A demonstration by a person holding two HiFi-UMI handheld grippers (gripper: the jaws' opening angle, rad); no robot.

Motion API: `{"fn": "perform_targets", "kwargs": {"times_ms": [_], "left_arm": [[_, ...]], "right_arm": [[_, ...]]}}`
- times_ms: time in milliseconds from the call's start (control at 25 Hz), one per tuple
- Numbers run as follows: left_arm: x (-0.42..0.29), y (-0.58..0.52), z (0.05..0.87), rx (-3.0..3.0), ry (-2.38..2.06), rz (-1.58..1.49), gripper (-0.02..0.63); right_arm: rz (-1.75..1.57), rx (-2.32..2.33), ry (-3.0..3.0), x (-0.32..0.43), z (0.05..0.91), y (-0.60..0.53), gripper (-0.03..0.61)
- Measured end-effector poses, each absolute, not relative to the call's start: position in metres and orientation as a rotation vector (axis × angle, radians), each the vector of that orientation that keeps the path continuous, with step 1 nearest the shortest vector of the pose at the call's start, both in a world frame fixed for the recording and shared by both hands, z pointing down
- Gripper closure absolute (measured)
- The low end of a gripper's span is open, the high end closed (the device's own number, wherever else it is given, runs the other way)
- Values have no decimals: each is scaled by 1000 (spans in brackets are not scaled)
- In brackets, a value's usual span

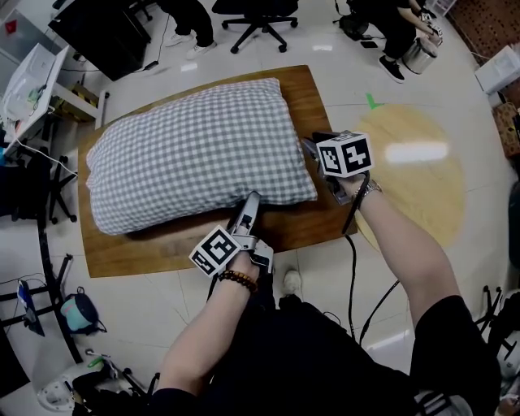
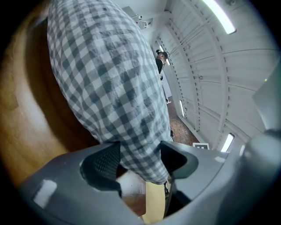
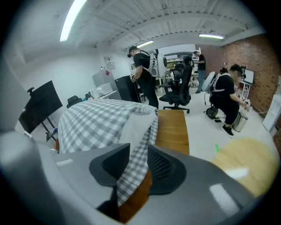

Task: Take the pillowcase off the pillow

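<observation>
A pillow in a grey-and-white checked pillowcase (image 1: 195,154) lies on a wooden table (image 1: 301,89). My left gripper (image 1: 252,199) is at the pillow's near edge. Its jaws stand wide, with the pillow's bulging corner (image 2: 131,132) between the pads, so the left gripper (image 2: 139,160) is open. My right gripper (image 1: 311,146) is at the pillow's right end. There the pillowcase's open edge (image 3: 142,149) hangs loosely between the jaws of the right gripper (image 3: 138,165), and the white pillow (image 3: 134,127) shows inside the opening.
A round pale wooden top (image 1: 414,171) stands right of the table. Office chairs (image 1: 260,16) and a crouching person (image 1: 398,24) are at the back. A white desk (image 1: 36,81) and a stand with cables (image 1: 49,187) are on the left.
</observation>
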State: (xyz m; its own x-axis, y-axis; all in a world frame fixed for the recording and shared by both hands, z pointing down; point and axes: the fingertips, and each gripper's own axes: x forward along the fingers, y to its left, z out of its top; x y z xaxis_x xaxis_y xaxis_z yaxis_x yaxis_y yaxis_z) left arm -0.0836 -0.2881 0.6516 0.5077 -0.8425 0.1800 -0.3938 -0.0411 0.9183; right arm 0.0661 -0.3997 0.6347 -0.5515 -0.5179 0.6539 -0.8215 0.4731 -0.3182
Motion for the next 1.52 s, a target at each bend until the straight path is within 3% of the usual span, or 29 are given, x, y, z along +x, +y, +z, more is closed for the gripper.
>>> {"fn": "perform_targets", "kwargs": {"times_ms": [200,520,600,760,1240,1520], "left_arm": [[-95,-290,657,1644,-1085,-501,344],[-104,-291,656,1649,-1101,-512,445],[-105,-291,655,1650,-1103,-515,488],[-106,-292,652,1664,-1114,-512,554],[-118,-278,629,1709,-1197,-497,586],[-126,-259,623,1709,-1244,-539,604]], "right_arm": [[1099,1022,-2286,39,654,-407,367],[1487,847,-2332,13,665,-396,364],[1522,801,-2333,9,665,-393,391],[1493,761,-2344,1,657,-390,562],[898,1088,-2317,40,624,-399,572],[822,1118,-2324,47,617,-383,574]]}}
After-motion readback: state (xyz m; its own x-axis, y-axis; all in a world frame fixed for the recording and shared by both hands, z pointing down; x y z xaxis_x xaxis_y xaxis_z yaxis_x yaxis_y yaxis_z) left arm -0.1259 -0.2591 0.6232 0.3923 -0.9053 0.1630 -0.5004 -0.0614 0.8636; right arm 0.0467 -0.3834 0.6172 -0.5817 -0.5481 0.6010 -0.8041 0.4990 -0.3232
